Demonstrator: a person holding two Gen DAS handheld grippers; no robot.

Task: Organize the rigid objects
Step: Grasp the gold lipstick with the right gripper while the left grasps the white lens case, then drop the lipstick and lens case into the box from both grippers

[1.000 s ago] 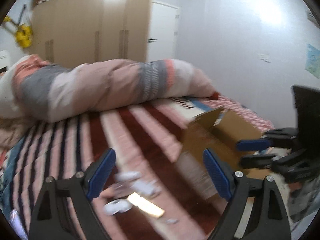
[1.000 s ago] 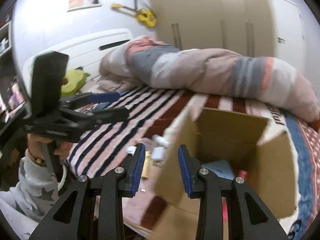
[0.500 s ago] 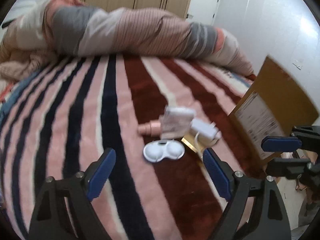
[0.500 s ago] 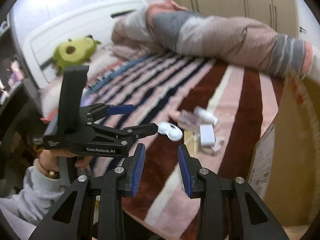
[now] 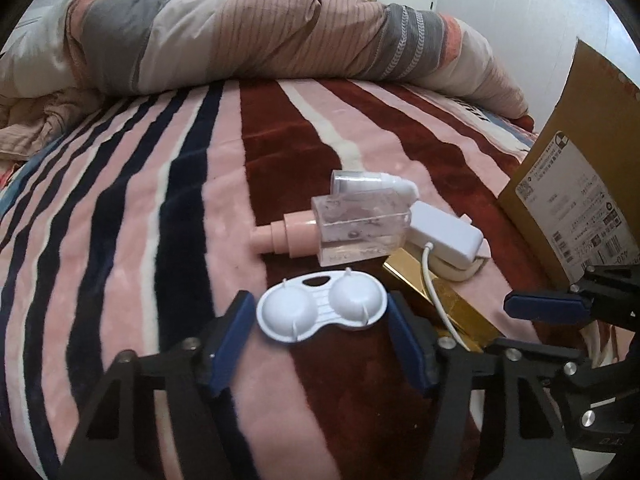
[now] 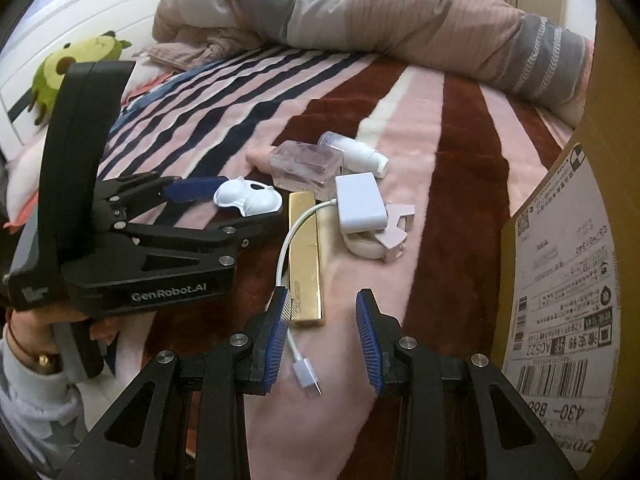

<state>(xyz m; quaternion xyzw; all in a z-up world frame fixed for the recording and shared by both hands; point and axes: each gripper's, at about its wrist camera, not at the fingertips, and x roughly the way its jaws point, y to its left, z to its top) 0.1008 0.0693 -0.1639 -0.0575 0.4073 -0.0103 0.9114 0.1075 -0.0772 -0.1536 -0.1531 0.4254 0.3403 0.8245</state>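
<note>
A white contact lens case (image 5: 322, 311) lies on the striped blanket between the pads of my open left gripper (image 5: 320, 336), with gaps on both sides. It also shows in the right wrist view (image 6: 248, 199). Behind it lie a clear bottle with a pink pump (image 5: 352, 232), a small white spray bottle (image 5: 372, 184), a white adapter with cable (image 5: 444, 236) and a gold bar-shaped box (image 6: 306, 248). My right gripper (image 6: 322, 336) is open and empty, just in front of the gold box's near end and above the cable's plug (image 6: 306, 376).
A cardboard box (image 6: 568, 272) with shipping labels stands at the right. A rolled duvet (image 5: 260, 36) lies across the far side of the bed. A green plush toy (image 6: 76, 64) sits by the headboard. A pink hair clip (image 6: 394, 232) lies beside the adapter.
Both grippers have moved down and forward toward the pile of objects. My left gripper has narrowed around the lens case. My right gripper has opened wider.
</note>
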